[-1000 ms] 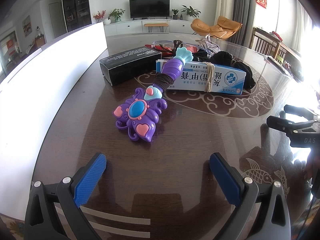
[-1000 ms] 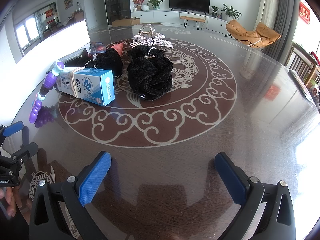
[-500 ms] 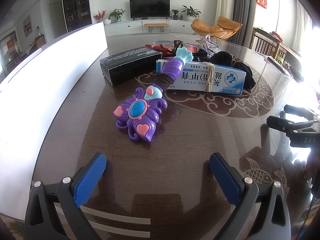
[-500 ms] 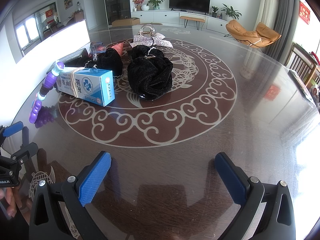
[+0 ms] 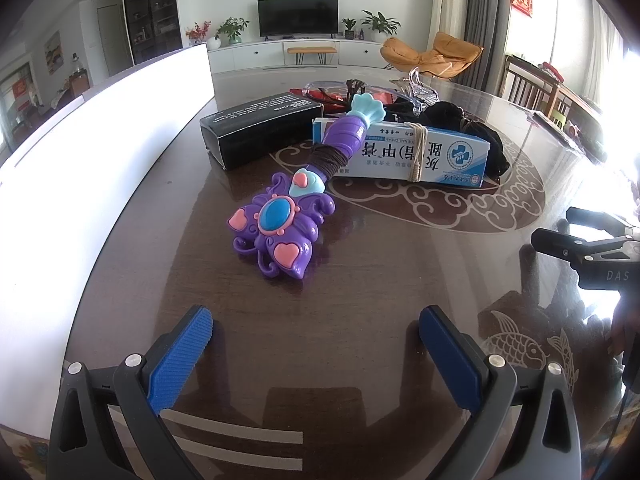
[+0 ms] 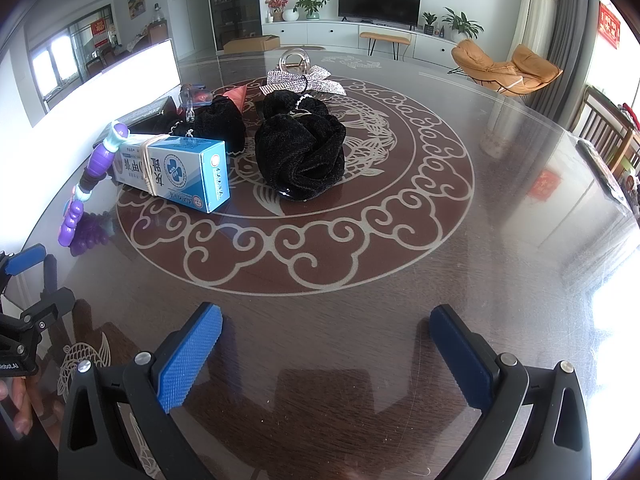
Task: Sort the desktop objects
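A purple butterfly toy wand (image 5: 280, 220) lies on the dark table, its handle leaning on a blue-and-white ointment box (image 5: 404, 154) bound with a rubber band. My left gripper (image 5: 316, 332) stands open just short of the wand, nothing between its fingers. In the right wrist view the same box (image 6: 176, 170) and wand (image 6: 86, 188) sit at the left, with a black velvet scrunchie (image 6: 304, 156) at the centre. My right gripper (image 6: 326, 332) is open over bare table, well in front of the scrunchie.
A black carton (image 5: 260, 128) lies behind the wand, beside a long white board (image 5: 100, 132) along the table's left. A second black fabric bundle (image 6: 216, 128), a glittery silver bow (image 6: 304, 80), a clear hair claw (image 6: 294, 60) and clear glasses (image 5: 360, 92) crowd the back.
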The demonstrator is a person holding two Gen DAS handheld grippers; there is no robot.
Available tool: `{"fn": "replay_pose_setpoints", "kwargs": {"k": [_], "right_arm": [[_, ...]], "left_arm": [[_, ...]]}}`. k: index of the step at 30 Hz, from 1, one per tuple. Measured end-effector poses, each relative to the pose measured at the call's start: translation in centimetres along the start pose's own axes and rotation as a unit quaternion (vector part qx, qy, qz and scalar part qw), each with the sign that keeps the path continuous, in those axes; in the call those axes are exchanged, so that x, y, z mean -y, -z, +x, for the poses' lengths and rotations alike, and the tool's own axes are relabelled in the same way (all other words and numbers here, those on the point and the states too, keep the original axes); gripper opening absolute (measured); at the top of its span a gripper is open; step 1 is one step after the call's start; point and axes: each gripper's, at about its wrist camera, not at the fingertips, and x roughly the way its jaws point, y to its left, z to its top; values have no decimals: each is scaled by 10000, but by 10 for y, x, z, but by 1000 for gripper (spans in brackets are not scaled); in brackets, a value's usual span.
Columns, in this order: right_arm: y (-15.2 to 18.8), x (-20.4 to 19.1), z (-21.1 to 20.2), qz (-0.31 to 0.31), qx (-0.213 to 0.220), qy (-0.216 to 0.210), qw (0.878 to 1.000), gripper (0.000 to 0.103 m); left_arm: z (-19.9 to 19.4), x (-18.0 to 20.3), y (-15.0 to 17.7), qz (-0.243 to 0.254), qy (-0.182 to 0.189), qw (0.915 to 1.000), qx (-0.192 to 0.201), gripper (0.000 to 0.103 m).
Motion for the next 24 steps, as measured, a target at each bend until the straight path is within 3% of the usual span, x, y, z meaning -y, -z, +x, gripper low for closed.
{"fn": "replay_pose_setpoints", "kwargs": {"k": [7, 10, 14, 18, 22, 23, 24], "right_arm": [[0, 0, 0, 2, 1, 1, 10000, 103], [0, 0, 0, 2, 1, 1, 10000, 103], [0, 0, 0, 2, 1, 1, 10000, 103], [0, 0, 0, 2, 1, 1, 10000, 103], [0, 0, 0, 2, 2, 1, 10000, 103], [0, 0, 0, 2, 2, 1, 10000, 103], [0, 0, 0, 2, 1, 0, 10000, 103]], "left_arm": [[0, -1, -3, -34, -17, 9999, -130, 103], [-1, 1, -10, 68, 288, 9993, -247, 103], [11, 6, -39, 442, 87, 9980, -439, 103], [36, -7, -74, 259, 488, 9963, -661, 103], [58, -11, -96, 320, 647, 9947, -737, 103], [62, -9, -99, 426, 643, 9943, -731, 99], [65, -6, -102, 574, 632, 9937, -726, 78]]}}
